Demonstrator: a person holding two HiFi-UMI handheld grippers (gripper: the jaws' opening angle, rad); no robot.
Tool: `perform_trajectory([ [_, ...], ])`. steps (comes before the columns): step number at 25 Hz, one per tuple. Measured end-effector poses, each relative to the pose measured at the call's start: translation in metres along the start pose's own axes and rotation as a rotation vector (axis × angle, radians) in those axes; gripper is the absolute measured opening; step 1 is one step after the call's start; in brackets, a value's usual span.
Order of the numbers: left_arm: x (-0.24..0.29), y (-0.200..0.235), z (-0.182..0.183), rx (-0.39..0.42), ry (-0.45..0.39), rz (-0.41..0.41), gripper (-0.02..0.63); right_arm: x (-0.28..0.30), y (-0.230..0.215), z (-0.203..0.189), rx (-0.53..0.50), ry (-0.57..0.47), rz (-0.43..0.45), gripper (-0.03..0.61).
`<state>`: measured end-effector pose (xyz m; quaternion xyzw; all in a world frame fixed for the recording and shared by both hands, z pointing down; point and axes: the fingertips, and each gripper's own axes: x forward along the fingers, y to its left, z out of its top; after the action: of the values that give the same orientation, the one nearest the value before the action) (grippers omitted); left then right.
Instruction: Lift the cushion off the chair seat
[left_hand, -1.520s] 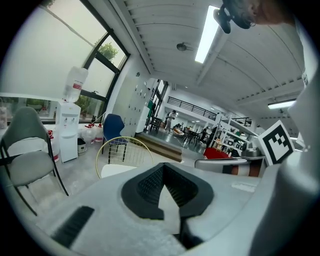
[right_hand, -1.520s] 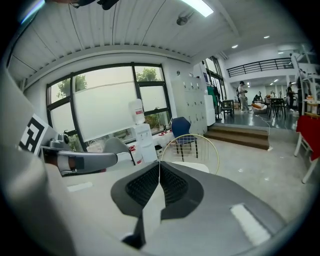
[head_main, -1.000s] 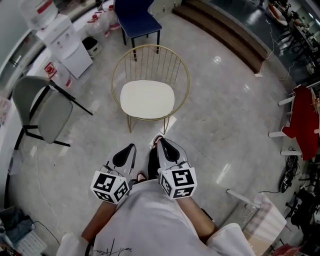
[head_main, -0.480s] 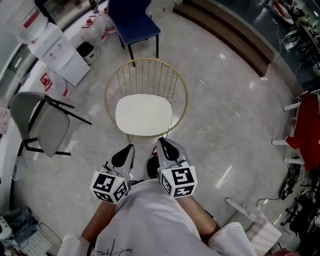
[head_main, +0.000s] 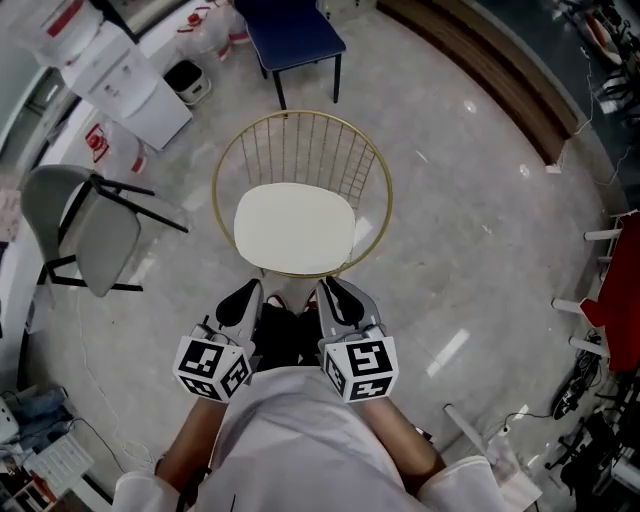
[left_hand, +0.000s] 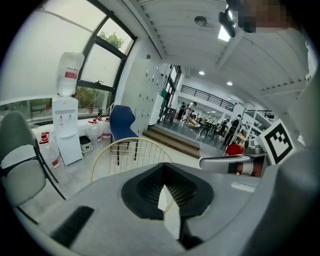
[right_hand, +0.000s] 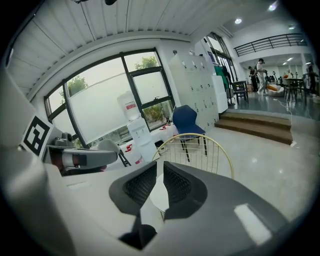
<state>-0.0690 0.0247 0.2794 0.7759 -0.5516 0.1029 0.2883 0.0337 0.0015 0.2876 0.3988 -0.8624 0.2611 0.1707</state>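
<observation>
A cream cushion (head_main: 294, 227) lies on the seat of a round gold wire chair (head_main: 300, 130) in the middle of the head view. Both grippers are held side by side just short of the chair's front rim, pointing at it and tilted down. My left gripper (head_main: 246, 295) is shut with nothing in it. The jaws of my right gripper (head_main: 330, 292) are opening, with a narrow slit between the pads and nothing in it. The left gripper view shows the chair's wire back (left_hand: 131, 150) over the shut jaws; the right gripper view shows it (right_hand: 200, 147) too, with a sliver of cushion (right_hand: 159, 196) through the slit.
A grey chair (head_main: 85, 230) stands to the left, a blue chair (head_main: 295, 35) behind the gold one. A white water dispenser (head_main: 120, 80) is at the far left. A wooden step (head_main: 490, 70) runs along the upper right. The person's dark shoes (head_main: 285, 335) are under the grippers.
The person has stepped forward; the gold chair with its cushion now lies much closer to both grippers, whose tips nearly reach its front rim.
</observation>
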Motion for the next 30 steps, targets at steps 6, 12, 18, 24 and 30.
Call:
perform_trajectory([
  [6,0.017,0.028,-0.021,-0.050,0.054,0.026,0.000,0.023,-0.007,-0.025,0.014,0.074,0.003,0.051],
  [12,0.043,0.040,-0.038,-0.081,0.115,-0.003,0.000,0.044,-0.030,-0.044,0.032,0.133,-0.027,0.060],
  [18,0.072,0.024,-0.059,-0.086,0.172,-0.025,0.000,0.036,-0.075,-0.064,0.045,0.181,-0.088,0.066],
  [24,0.097,0.069,-0.076,-0.129,0.216,0.000,0.000,0.069,-0.091,-0.088,0.130,0.222,-0.118,0.083],
  [30,0.107,0.116,-0.102,-0.144,0.265,0.040,0.000,0.095,-0.104,-0.121,0.169,0.260,-0.154,0.107],
])
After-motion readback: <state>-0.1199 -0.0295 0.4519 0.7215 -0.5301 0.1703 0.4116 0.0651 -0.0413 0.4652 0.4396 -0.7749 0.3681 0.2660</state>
